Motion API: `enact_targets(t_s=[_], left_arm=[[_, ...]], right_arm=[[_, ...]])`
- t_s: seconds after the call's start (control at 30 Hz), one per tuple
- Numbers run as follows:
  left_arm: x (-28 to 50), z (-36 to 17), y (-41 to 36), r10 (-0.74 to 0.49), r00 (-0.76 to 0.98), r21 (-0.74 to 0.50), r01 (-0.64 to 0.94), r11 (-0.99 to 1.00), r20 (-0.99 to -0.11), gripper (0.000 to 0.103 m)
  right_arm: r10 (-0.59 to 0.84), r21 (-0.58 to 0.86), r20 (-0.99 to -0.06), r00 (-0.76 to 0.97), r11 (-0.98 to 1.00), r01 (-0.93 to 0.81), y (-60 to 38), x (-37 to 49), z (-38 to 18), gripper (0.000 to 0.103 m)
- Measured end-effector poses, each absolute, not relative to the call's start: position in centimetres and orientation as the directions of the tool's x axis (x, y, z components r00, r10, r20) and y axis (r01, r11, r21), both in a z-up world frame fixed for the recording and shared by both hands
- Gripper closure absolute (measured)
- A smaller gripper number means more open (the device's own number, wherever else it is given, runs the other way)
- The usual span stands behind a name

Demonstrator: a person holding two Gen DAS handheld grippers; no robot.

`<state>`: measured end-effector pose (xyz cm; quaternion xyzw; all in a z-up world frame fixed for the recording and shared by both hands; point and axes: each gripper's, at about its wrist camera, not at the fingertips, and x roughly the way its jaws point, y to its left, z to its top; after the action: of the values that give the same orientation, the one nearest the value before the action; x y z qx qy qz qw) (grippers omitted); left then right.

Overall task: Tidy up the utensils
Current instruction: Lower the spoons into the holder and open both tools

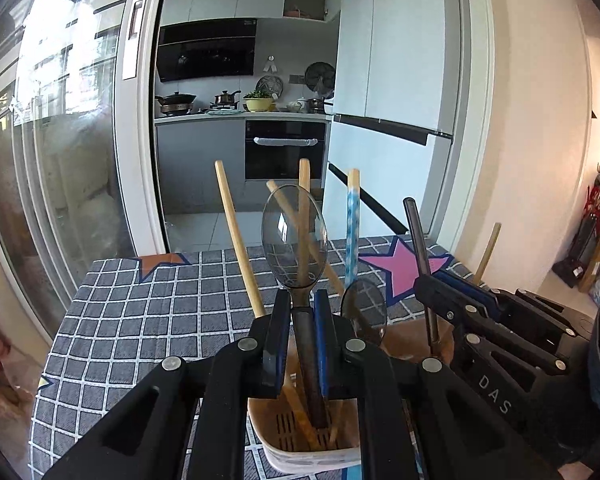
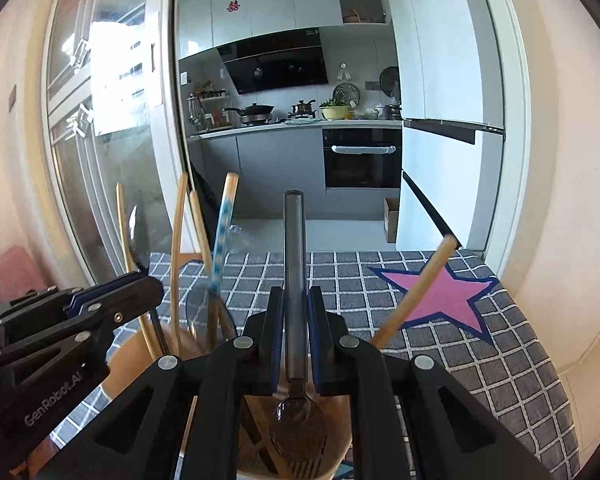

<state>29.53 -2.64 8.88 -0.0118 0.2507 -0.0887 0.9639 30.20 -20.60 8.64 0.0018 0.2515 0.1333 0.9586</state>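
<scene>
Left gripper [image 1: 302,344], seen through its own wrist camera, is clamped on the dark handle of a clear smoky spoon [image 1: 295,240], bowl end up, with the handle's foot already down inside the left compartment of a beige utensil holder [image 1: 304,452]. Wooden chopsticks [image 1: 240,244] and a blue-patterned chopstick [image 1: 352,232] lean in that holder, crowding the spoon; a second clear spoon [image 1: 365,308] stands just beside it. If the pads let go while the spoon is tilted, I judge it could fall against the chopsticks and tip some out, or drag the light holder across the checked tablecloth [image 1: 148,312].

From the right wrist view, the right gripper [image 2: 295,340] is pinched narrow on a dark grey spoon [image 2: 295,264], handle up, bowl low in the holder's right compartment [image 2: 336,420]. One wooden chopstick [image 2: 414,288] leans outward to the right, near the jaws. The left gripper's black body sits close on the left, so the two tools could knock together as they work in one small holder, jolting either spoon loose.
</scene>
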Motion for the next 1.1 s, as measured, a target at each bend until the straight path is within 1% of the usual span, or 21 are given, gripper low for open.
enact_targets(t_s=[0.17,0.4,0.43,0.5,0.53,0.7,0.83,1.0,1.1], left_arm=[[29.3,7.8,-3.0,-0.156,0.848,-0.035,0.16,0.986,-0.507,0.059],[29.2,7.4,-2.8,-0.153,0.838,-0.043,0.153,0.987,-0.525,0.059],[29.2,7.4,-2.9,-0.154,0.836,-0.044,0.154,0.987,-0.527,0.059],[29.2,7.4,-3.0,-0.158,0.832,-0.04,0.161,0.986,-0.532,0.059],[29.1,7.4,-3.1,-0.156,0.832,-0.033,0.163,0.986,-0.533,0.059],[28.8,7.5,-2.9,-0.15,0.836,-0.034,0.155,0.987,-0.529,0.059],[28.5,7.9,-2.5,-0.145,0.839,-0.046,0.143,0.989,-0.524,0.059],[27.5,9.1,-2.2,-0.151,0.847,-0.05,0.146,0.988,-0.509,0.059],[26.5,9.7,-2.0,-0.138,0.845,-0.036,0.14,0.99,-0.516,0.059]], right_arm=[[0.261,0.069,-0.501,0.825,0.962,-0.263,-20.5,29.7,7.8,0.091],[0.29,0.105,-0.546,0.786,0.955,-0.279,-20.9,29.9,7.7,0.09],[0.293,0.111,-0.551,0.781,0.954,-0.279,-20.9,29.9,7.7,0.087],[0.299,0.129,-0.557,0.775,0.953,-0.275,-21.2,29.9,7.9,0.074],[0.302,0.139,-0.554,0.776,0.952,-0.271,-21.3,29.8,8.1,0.065],[0.306,0.173,-0.523,0.795,0.952,-0.252,-22.3,28.6,9.7,0.063],[0.303,0.202,-0.512,0.804,0.952,-0.231,-23.4,27.4,10.8,0.059],[0.298,0.248,-0.523,0.799,0.95,-0.192,-24.9,26.2,11.1,0.054],[0.297,0.269,-0.55,0.78,0.948,-0.171,-25.6,25.5,10.9,0.048]])
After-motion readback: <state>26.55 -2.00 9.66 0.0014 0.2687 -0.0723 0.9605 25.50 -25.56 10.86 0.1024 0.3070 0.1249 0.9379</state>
